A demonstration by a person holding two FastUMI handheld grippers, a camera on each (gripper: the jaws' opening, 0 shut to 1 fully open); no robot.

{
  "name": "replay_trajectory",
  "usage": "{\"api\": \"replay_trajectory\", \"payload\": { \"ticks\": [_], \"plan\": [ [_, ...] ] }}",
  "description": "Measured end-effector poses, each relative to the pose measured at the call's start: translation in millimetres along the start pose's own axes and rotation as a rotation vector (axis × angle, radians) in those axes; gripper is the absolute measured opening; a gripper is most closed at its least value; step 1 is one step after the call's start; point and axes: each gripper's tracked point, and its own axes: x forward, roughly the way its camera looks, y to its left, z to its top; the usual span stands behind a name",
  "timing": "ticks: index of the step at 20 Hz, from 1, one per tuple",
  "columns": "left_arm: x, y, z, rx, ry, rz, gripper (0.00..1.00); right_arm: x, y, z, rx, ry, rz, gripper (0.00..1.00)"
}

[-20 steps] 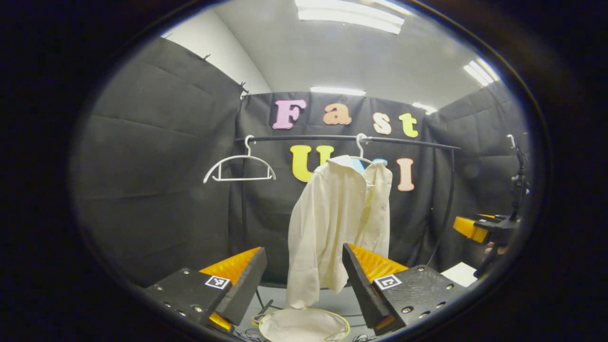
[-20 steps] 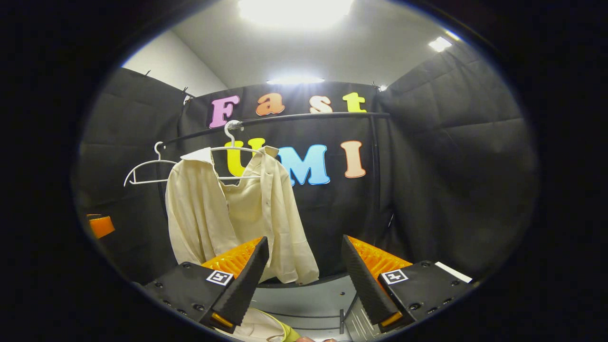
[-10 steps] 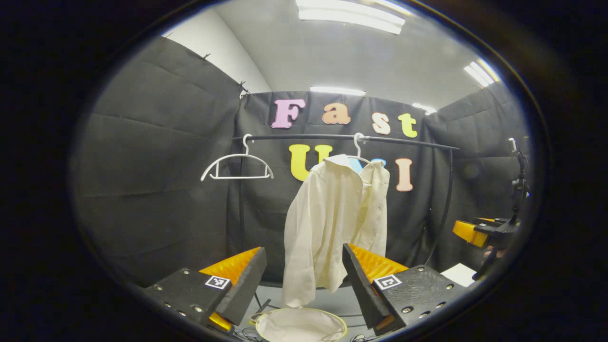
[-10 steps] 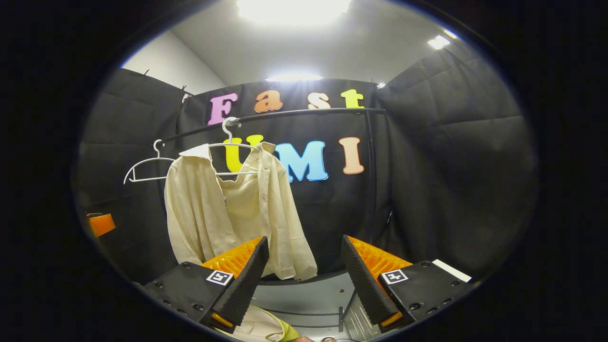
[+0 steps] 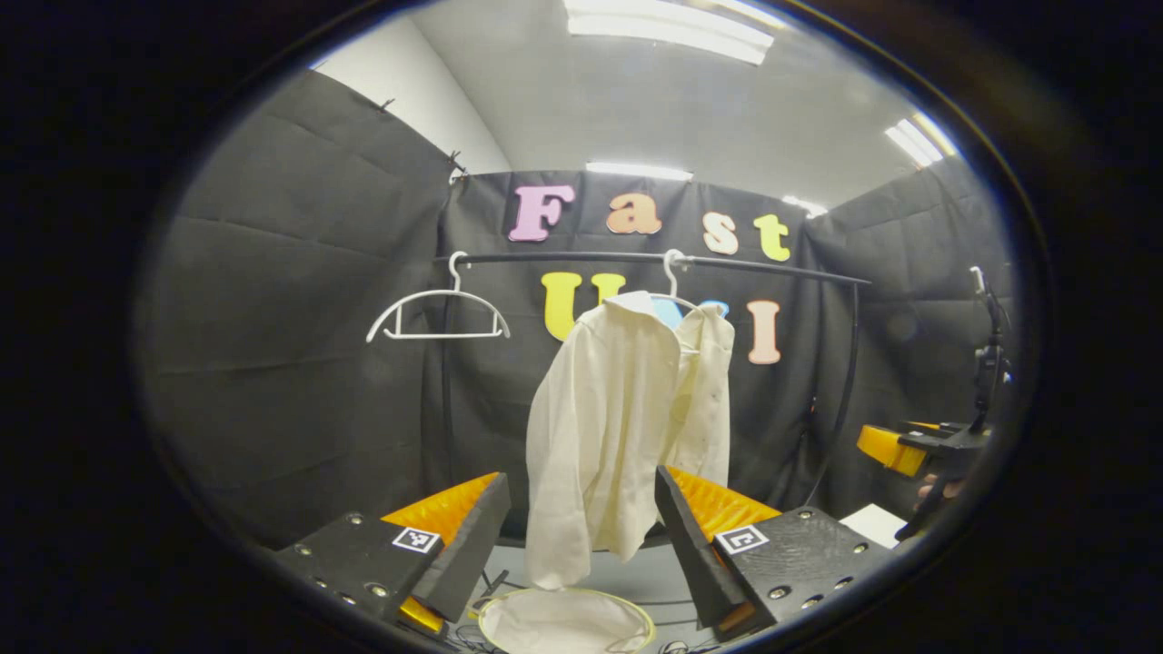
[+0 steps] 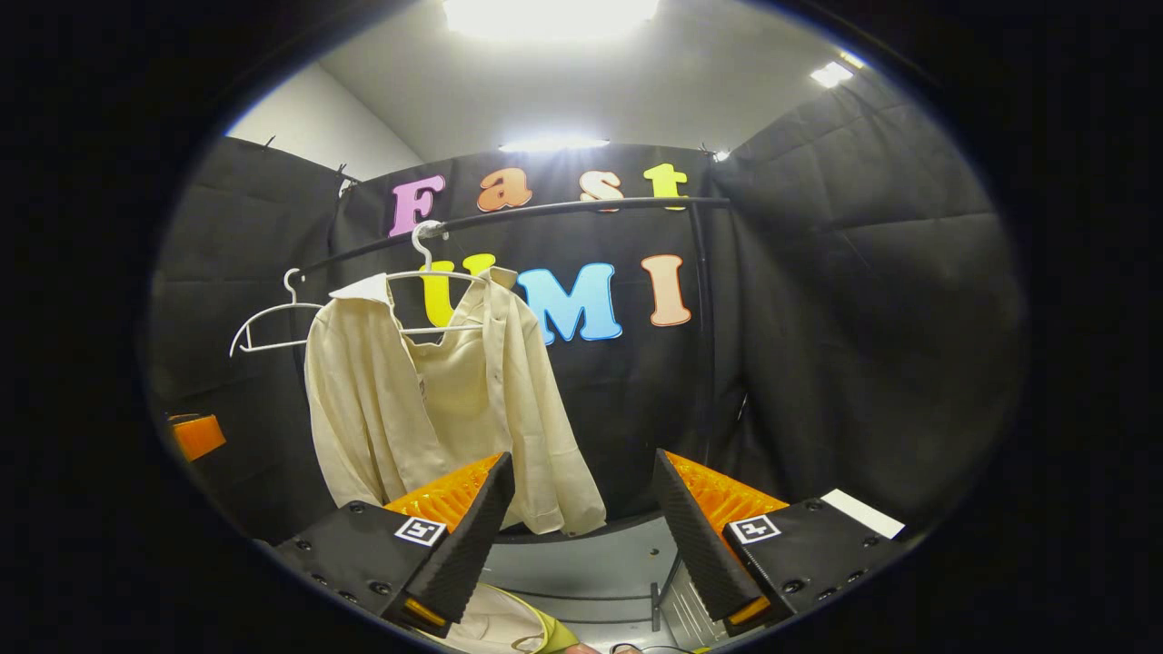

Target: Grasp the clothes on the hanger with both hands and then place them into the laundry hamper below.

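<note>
On the rail (image 5: 636,260) the shirt (image 5: 622,427) hangs on its hanger (image 5: 673,277), right of a bare hanger (image 5: 436,312); the hamper (image 5: 565,622) sits on the floor below the shirt.

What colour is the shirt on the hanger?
Cream, plain; the shirt shows best in the right gripper view.

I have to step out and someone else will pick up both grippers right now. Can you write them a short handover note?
Left gripper: open, holding nothing, short of the shirt.
Right gripper: open, holding nothing, with the shirt up and to its left.
Shirt hangs on a white hanger on the rail; a second hanger is bare. Hamper sits on the floor below the shirt.
Done: nothing grasped yet.
Left: grip the shirt with both grippers, lift it off, drop it into the hamper.
</note>
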Motion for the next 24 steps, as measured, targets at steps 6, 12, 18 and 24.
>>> {"api": "replay_trajectory", "payload": {
  "ticks": [6, 12, 18, 24],
  "plan": [
    [29.6, -16.0, 17.3, 0.003, -0.008, -0.011, 0.91, 27.2, -0.5, 10.2, 0.015, 0.014, 0.013, 0.97],
    [82.9, -42.5, 43.3, -0.002, -0.026, -0.008, 0.94, 81.7, 10.3, 32.4, 0.036, -0.002, 0.081, 0.97],
    [149.4, -78.0, 64.4, 0.024, -0.042, 0.037, 0.91, 146.0, 24.1, 54.6, 0.058, -0.03, 0.194, 0.97],
    [209.3, -107.9, 62.3, -0.012, -0.029, 0.098, 0.91, 205.3, 50.4, 63.6, 0.027, -0.067, 0.325, 0.97]
  ]
}}
